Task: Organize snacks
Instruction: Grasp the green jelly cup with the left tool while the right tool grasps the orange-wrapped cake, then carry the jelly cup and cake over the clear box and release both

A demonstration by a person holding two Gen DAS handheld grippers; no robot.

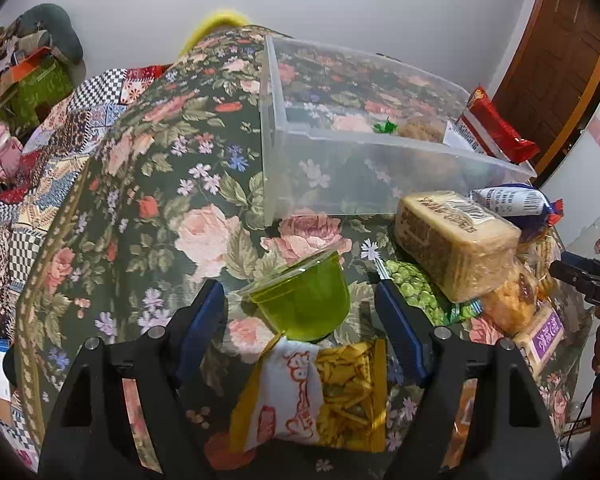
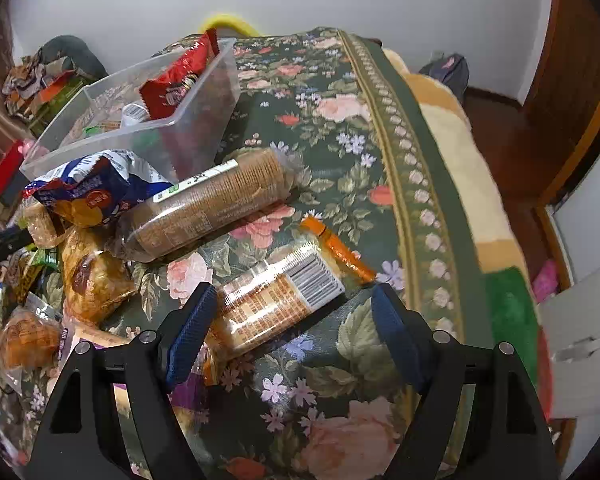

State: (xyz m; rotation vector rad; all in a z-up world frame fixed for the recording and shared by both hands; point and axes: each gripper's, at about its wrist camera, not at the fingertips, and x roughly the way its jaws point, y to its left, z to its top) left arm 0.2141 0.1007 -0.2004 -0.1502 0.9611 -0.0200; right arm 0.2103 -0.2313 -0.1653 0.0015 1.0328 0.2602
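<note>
My left gripper [image 1: 300,316] is open, and a tilted green jelly cup [image 1: 304,300] lies between its blue pads without touching them. Just below the cup lies a yellow snack bag [image 1: 340,396] with a white label. My right gripper [image 2: 292,320] is open over a clear-wrapped cracker pack [image 2: 276,304] with a barcode. One end of the pack sits by the left pad and the right pad is apart from it. An orange stick packet [image 2: 336,248] lies just beyond. The clear plastic bin [image 1: 360,148] [image 2: 188,120] stands further back and holds a red packet [image 1: 496,124] [image 2: 180,76].
A floral cloth [image 1: 160,208] covers the table. Piled by the bin are a square cracker pack [image 1: 452,240], a green pea bag [image 1: 416,292], a blue-and-white bag [image 2: 88,188], a long round biscuit pack [image 2: 212,204] and wrapped pastries [image 2: 92,280]. The table's right edge [image 2: 440,208] drops to a blanket.
</note>
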